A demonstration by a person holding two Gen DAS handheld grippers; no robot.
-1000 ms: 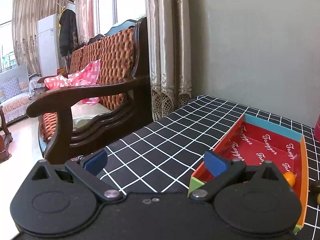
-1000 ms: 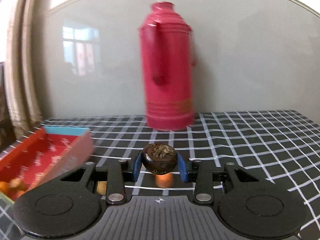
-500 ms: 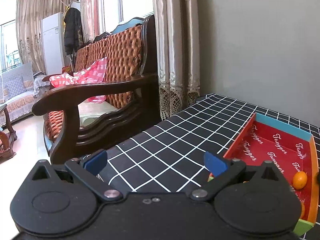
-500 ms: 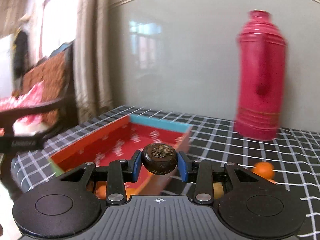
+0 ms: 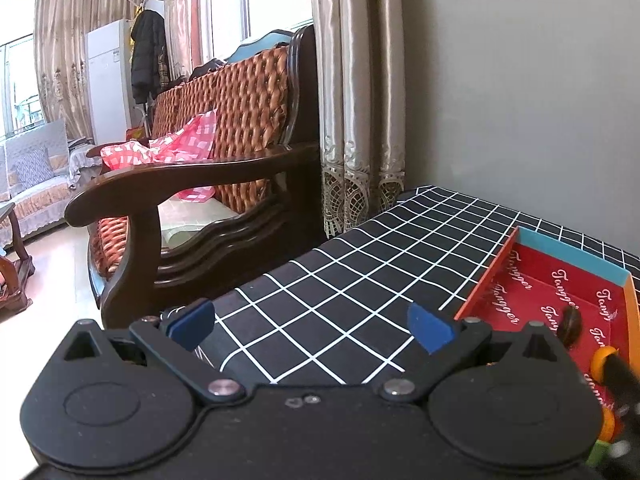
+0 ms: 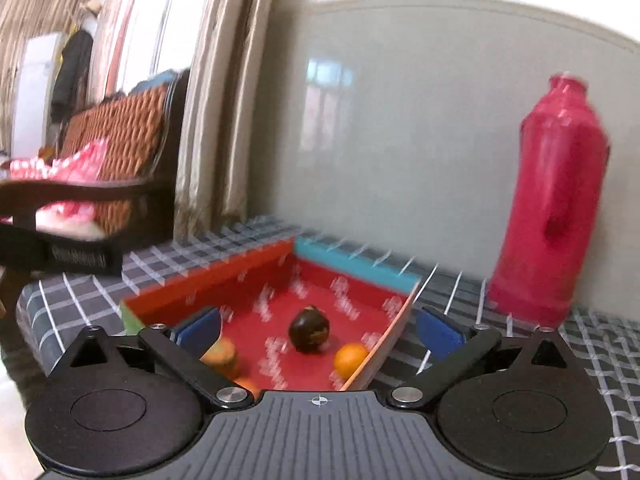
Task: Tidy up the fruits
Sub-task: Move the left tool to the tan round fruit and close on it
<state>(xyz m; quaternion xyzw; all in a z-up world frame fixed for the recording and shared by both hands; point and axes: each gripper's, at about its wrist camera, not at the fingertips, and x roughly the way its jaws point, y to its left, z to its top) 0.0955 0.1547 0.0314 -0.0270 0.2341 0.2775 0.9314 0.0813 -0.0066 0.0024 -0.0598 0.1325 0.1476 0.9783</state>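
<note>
The right gripper (image 6: 318, 330) had just been opening; its blue padded fingers (image 6: 438, 334) stood wide with nothing between them. Beyond them, the round dark brown fruit (image 6: 309, 329) lay inside the red cardboard tray (image 6: 352, 268), near a smooth orange (image 6: 350, 360). The left gripper (image 5: 310, 322) was released over the checked tabletop (image 5: 360, 272) beside the tray.

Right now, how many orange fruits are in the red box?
3 visible. One orange fruit lies by the red box's right wall, one sits behind the right tool's left finger, one peeks out just below it. The tool may hide more.
</note>
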